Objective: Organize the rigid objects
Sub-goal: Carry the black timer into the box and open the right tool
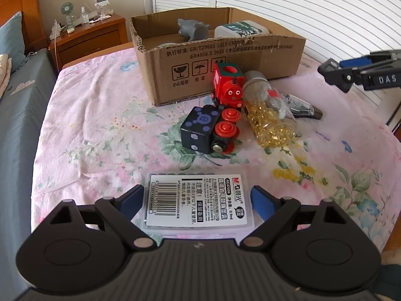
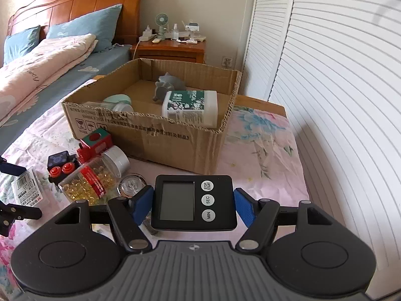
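My left gripper (image 1: 196,198) is open around a clear flat plastic case with a white barcode label (image 1: 198,200), which lies on the floral cloth; the pads stand just beside its edges. My right gripper (image 2: 194,204) is shut on a black digital timer (image 2: 194,203) and holds it above the cloth, in front of the cardboard box (image 2: 160,135). The box (image 1: 220,57) holds a grey toy animal (image 2: 166,85), a white bottle (image 2: 190,107) and a pale green-lidded jar (image 2: 117,101). The right gripper also shows at the right edge of the left wrist view (image 1: 333,74).
In front of the box lie a red toy train (image 1: 228,87), a dark blue cube (image 1: 199,130), a jar of yellow capsules (image 1: 269,115) on its side and a small clear round container (image 2: 131,184). A bed and a wooden nightstand (image 2: 173,50) stand behind.
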Available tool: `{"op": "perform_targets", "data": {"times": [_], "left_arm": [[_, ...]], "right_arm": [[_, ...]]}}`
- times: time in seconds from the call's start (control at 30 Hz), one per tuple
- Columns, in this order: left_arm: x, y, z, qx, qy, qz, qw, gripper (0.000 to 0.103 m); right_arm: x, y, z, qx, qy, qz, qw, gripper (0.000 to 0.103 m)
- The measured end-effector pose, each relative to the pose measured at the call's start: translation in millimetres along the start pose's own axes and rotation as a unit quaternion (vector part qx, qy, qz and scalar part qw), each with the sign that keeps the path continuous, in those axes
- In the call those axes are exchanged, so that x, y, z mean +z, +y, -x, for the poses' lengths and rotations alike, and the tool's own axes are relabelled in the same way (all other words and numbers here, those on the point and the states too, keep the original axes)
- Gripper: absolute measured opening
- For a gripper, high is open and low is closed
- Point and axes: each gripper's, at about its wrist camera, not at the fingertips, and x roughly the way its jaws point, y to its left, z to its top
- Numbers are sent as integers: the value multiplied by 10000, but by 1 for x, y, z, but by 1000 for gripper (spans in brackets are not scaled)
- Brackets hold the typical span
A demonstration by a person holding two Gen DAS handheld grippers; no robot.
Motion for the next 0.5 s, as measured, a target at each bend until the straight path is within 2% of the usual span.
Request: {"op": "perform_targets", "data": {"times": [0.2,0.5], "left_arm": [[3,3,11,-57,-31,-23,10000,90],[18,10,35,15,-141,-187,9997,90]], "right_arm": [[12,5,6,24,-71,314,9995,74],[48,14,9,303,-335,695,9966,74]]}}
